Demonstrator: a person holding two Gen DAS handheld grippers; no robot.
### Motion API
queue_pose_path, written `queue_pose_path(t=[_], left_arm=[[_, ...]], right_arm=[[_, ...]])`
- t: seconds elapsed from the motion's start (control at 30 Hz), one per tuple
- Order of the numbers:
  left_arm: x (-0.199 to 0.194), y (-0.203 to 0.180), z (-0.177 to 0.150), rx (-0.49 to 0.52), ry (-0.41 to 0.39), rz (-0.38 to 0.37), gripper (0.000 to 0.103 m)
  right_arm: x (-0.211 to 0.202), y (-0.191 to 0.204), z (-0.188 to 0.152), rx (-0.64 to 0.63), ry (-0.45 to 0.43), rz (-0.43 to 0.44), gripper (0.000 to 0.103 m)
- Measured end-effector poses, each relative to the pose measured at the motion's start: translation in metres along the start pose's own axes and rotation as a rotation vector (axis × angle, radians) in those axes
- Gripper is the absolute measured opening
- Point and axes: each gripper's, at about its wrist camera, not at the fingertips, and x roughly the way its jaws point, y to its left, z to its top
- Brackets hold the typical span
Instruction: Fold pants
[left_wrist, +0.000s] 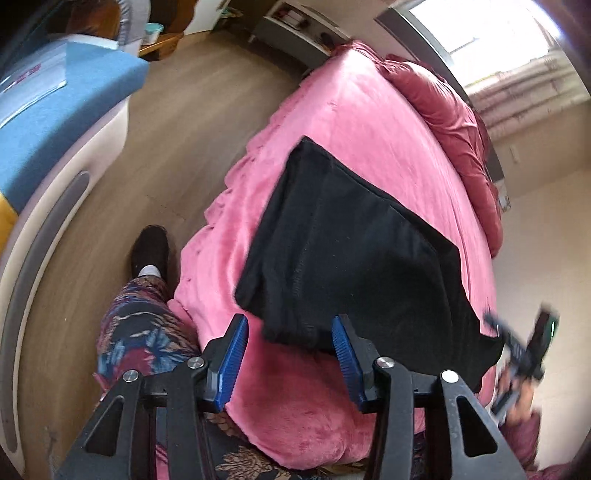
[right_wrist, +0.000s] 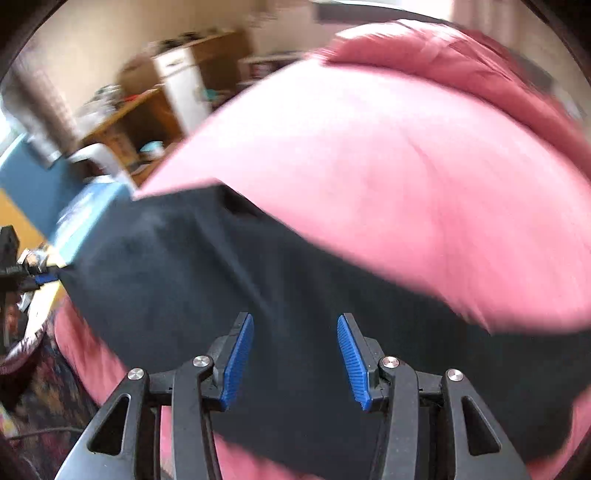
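**Black pants lay folded on the pink bed, both grippers empty**

We saw the black pants (left_wrist: 354, 251) lying on the pink bed (left_wrist: 369, 122), near the edge of the bed that was closest to the person. In the left wrist view they formed a flat dark shape with straight sides, and one corner of it pointed toward the far end of the bed. The cloth looked doubled, but we could not count the layers.

The left gripper (left_wrist: 290, 354) hovered above the near edge of the pants. Its jaws stood wide apart and held nothing; between the blue pads (left_wrist: 234, 363) we saw the hem of the pants and the pink cover below.

The right gripper (right_wrist: 295, 360) was over the pants (right_wrist: 221, 295) too, with its jaws released in the same way and no cloth between them. The right wrist view was much blurred, so we could not tell if the pads touched the fabric. In the left wrist view the right gripper (left_wrist: 524, 350) appeared as a blurred form just beside the right corner of the pants.

At the far side of the bed lay a dark red pillow (left_wrist: 447, 107). Beside the bed, on the wooden floor (left_wrist: 177, 140), we saw the person's leg in flowered trousers (left_wrist: 144, 325) and a dark shoe (left_wrist: 151, 247).
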Motion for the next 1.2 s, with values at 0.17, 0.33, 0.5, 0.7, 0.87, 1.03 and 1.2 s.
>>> queue_pose_path(t=[0.17,0.33,0.5,0.7,0.87,1.03,1.2], left_arm=[[0.001,-0.014,0.002,0.080,-0.031,0.014,0.035],[0.002,-0.017,0.009,0.114,-0.054,0.002,0.022],[-0.003,-0.027,0.026,0.145,-0.155,-0.006,0.007],[0.019,-0.019,0.037,0.160,-0.123,0.078,0.007],[0.027,-0.014,0.027,0.193,-0.038,0.186,0.013],[0.020,0.015,0.030,0.061,-0.054,0.275,0.027],[-0.016,0.002,0.031,0.100,-0.178,0.259,0.028]], right_arm=[[0.068,0.044,0.073,-0.105,0.051,0.055,0.049],[0.130,0.062,0.093,-0.197,0.204,0.050,0.015],[0.125,0.052,0.111,-0.116,0.109,0.024,0.009],[0.156,0.039,0.105,-0.019,0.086,-0.010,0.009],[0.152,0.045,0.099,-0.031,0.051,-0.053,0.012],[0.130,0.043,0.089,-0.031,0.020,-0.077,0.031],[0.077,0.041,0.059,-0.026,-0.035,-0.074,0.047]])
